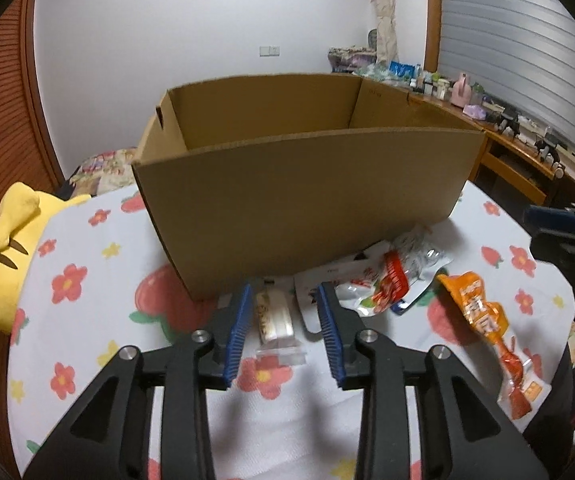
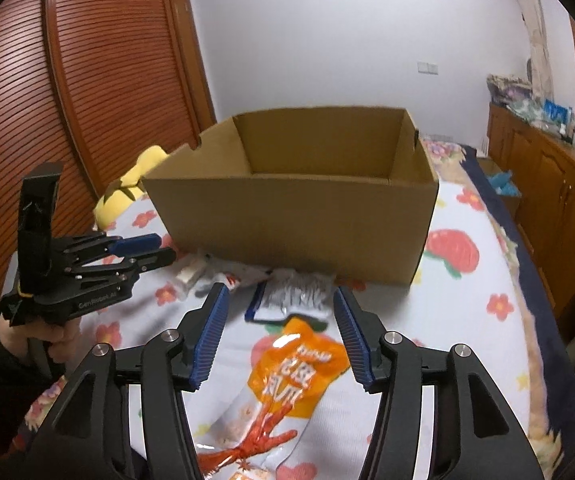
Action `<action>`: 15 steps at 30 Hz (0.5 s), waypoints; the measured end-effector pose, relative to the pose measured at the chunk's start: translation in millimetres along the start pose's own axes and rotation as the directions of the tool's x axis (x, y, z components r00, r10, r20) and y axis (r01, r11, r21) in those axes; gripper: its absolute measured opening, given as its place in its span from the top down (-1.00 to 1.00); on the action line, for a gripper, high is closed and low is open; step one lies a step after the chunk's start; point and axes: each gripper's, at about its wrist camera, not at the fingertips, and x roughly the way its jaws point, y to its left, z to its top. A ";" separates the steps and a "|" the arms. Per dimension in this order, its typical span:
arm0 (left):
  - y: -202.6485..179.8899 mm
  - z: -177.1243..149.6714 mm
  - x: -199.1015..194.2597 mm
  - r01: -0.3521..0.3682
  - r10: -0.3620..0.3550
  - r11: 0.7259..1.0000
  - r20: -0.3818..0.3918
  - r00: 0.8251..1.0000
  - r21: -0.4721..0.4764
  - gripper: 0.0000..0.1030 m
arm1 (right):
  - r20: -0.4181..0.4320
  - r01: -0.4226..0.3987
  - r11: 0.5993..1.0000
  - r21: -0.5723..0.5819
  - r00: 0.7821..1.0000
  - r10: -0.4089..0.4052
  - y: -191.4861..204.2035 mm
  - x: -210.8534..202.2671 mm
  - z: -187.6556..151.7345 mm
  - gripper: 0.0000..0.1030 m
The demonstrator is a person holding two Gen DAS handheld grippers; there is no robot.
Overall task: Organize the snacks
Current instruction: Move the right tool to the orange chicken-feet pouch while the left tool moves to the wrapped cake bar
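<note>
An open cardboard box (image 1: 299, 184) stands on the flowered bedsheet (image 1: 87, 280). My left gripper (image 1: 284, 292) is open just in front of it. A small clear-wrapped beige snack (image 1: 273, 316) lies between its fingers, and the pads do not press on it. To the right lie a red and white packet (image 1: 383, 280) and an orange packet (image 1: 483, 316). My right gripper (image 2: 280, 292) is open over the orange packet (image 2: 295, 364), which rests flat on the sheet. A silver-grey packet (image 2: 295, 296) lies between that packet and the box (image 2: 295, 220).
A yellow plush toy (image 1: 11, 256) sits left of the box. A slatted wooden wardrobe (image 2: 47, 120) stands behind it. A wooden sideboard (image 2: 547, 184) with several small items runs along the right. A hand (image 2: 59, 340) holds the left gripper (image 2: 143, 250).
</note>
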 end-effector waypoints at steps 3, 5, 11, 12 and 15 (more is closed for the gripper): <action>1.8 -3.7 10.9 -0.009 0.009 1.000 -0.023 1.000 -0.005 0.18 | -0.026 -0.002 1.000 0.008 1.000 0.002 -0.5 6.4 -9.8 -0.12; 2.2 -5.1 18.2 -0.010 0.009 1.000 -0.041 0.999 -0.014 0.17 | -0.041 -0.002 1.000 0.021 0.999 0.002 -2.0 10.5 -16.0 -0.14; 3.5 -10.7 33.1 -0.015 0.013 1.000 -0.075 0.997 -0.025 0.15 | -0.078 -0.004 0.999 0.032 0.997 0.006 -2.2 18.6 -32.8 -0.22; 3.4 -11.5 35.0 -0.016 0.014 0.999 -0.080 0.997 -0.028 0.15 | -0.084 -0.005 0.999 0.033 0.996 0.007 -1.8 19.9 -34.9 -0.23; 5.2 -10.3 38.4 -0.014 0.010 0.999 -0.093 0.996 -0.037 0.15 | -0.097 -0.005 0.999 0.037 0.995 0.009 -0.6 22.8 -41.9 -0.27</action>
